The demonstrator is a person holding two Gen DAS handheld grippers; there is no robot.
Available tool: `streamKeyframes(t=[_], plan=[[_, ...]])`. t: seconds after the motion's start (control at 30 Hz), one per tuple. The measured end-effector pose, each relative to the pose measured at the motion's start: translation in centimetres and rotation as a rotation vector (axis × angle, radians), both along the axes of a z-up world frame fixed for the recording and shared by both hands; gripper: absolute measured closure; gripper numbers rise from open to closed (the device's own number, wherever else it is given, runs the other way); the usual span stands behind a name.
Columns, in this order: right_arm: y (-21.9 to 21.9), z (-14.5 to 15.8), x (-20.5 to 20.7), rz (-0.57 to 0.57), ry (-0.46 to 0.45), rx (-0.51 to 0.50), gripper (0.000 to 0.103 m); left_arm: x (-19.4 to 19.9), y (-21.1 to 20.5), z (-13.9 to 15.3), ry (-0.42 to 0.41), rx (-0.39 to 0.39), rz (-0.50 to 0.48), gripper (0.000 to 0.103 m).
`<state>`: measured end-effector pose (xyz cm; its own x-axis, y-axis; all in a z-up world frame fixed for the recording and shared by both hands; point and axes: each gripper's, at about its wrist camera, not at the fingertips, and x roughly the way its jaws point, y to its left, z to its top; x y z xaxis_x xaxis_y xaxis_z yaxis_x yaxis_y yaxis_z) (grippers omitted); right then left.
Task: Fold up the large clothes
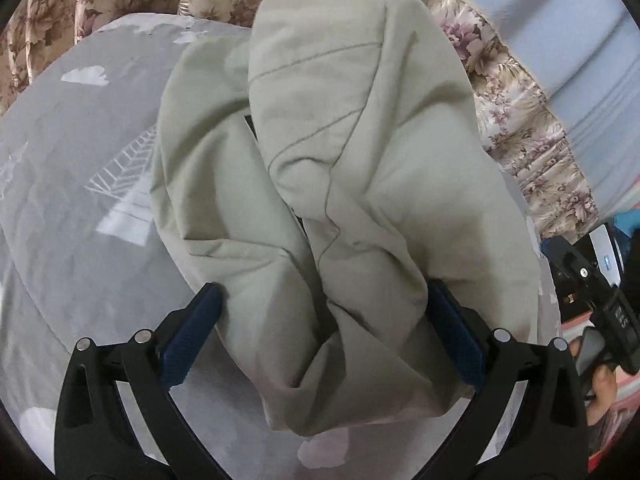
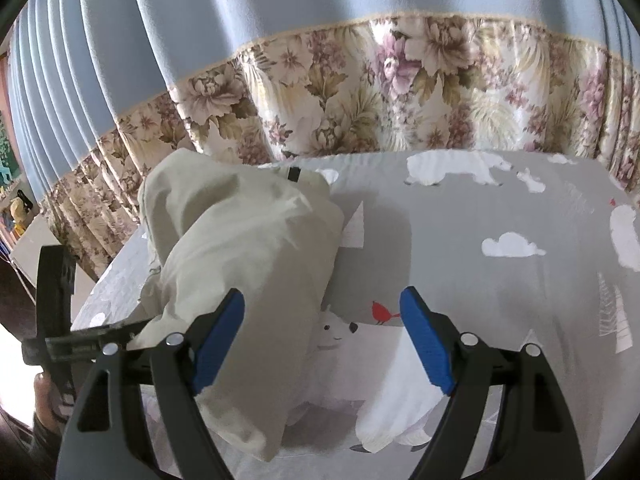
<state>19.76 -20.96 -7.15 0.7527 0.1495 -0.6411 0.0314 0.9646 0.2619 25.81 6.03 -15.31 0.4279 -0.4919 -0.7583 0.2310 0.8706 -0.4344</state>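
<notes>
One pale green garment (image 1: 332, 184), bunched and creased, lies on a grey bed sheet (image 1: 68, 184) printed with white clouds and bears. Its long axis runs away from the left gripper (image 1: 324, 336) toward the floral curtain (image 2: 360, 92). The left gripper's two blue pads (image 1: 192, 336) press a thick gathered wad of the cloth between them. The right gripper (image 2: 322, 344) stands spread over the sheet with nothing between its pads; the garment lies just beside its left finger (image 2: 218, 340). No containers.
</notes>
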Motion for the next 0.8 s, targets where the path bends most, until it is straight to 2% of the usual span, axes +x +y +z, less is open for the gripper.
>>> streamKeyframes(t=[0.17,0.23,0.33,0.47,0.53,0.6,0.73,0.8], plan=[[0.8,-1.8,2.5,0.050,0.073,0.111,0.022,-0.1,-1.0,-0.4,-0.028,0.025,-0.043,0.004],[0.6,-2.3,3.1,0.049,0.087,0.177,0.022,-0.2,-1.1,-0.1,-0.046,0.027,-0.074,0.016],[0.3,-2.5,3.5,0.047,0.089,0.230,0.022,-0.4,-1.7,0.5,-0.075,0.053,-0.116,0.024],[0.9,-2.4,4.1,0.061,0.076,0.224,0.022,-0.4,-2.1,0.7,-0.096,0.076,-0.150,0.026],[1.5,-3.4,4.8,0.082,0.123,0.223,0.022,-0.4,-2.2,0.7,-0.103,0.083,-0.158,0.027],[2.0,-5.0,5.2,0.097,0.159,0.289,0.022,-0.3,-2.3,0.6,-0.107,0.086,-0.162,0.028],[3.1,-5.3,6.1,0.138,0.129,0.209,0.021,-0.4,-1.6,0.1,-0.110,0.069,-0.168,0.030],[3.8,-5.3,6.9,0.168,0.120,0.190,0.029,-0.3,-1.6,0.0,-0.117,0.062,-0.165,0.034]])
